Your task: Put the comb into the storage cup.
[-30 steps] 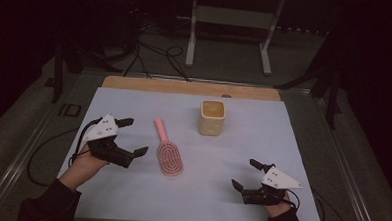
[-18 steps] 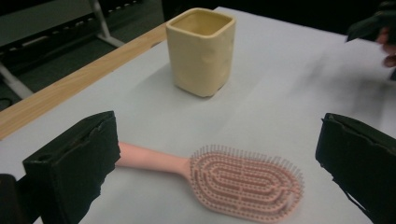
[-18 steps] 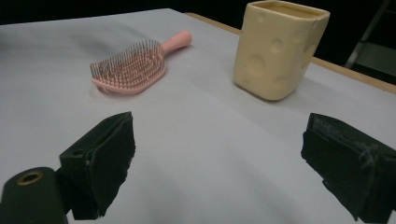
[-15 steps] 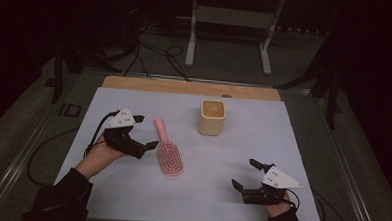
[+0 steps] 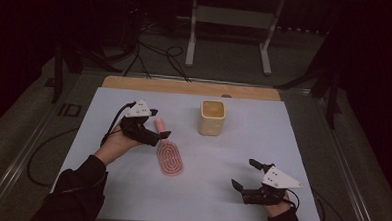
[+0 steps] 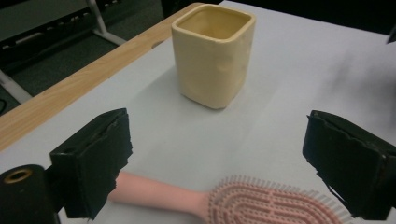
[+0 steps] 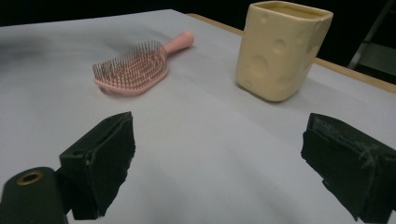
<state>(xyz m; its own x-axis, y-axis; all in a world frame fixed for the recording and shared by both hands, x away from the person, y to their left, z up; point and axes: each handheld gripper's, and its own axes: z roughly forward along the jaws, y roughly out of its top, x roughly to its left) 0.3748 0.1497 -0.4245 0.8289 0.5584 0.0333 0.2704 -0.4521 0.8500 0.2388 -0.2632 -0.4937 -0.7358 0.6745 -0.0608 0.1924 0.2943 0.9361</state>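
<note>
The left gripper (image 5: 150, 128) is hovering over the handle end of the pink hairbrush (image 5: 168, 152), which is lying bristles-up on the pale blue table cover (image 5: 232, 152), just left of the cream square cup (image 5: 212, 117) and apart from it. Its jaws are standing spread and have just been closing slightly; in the left gripper view the brush handle (image 6: 159, 192) is lying between and below the two pads, with neither pad (image 6: 95, 161) pressing on it. The step in hand appears to be a pick-up of the brush by its handle. To do it well, the gripper should be coming lower so the pads straddle the handle squarely across its narrow width, near where it is meeting the bristled head (image 6: 275, 205), before closing; a grip at the very tip is likely to let the heavier head swing down. The pads should be staying off the bristles, which would flex and give a poor hold. The right gripper (image 5: 251, 175) is resting near the front right of the cover, well apart from brush and cup, its jaws also standing wide with nothing between them.
</note>
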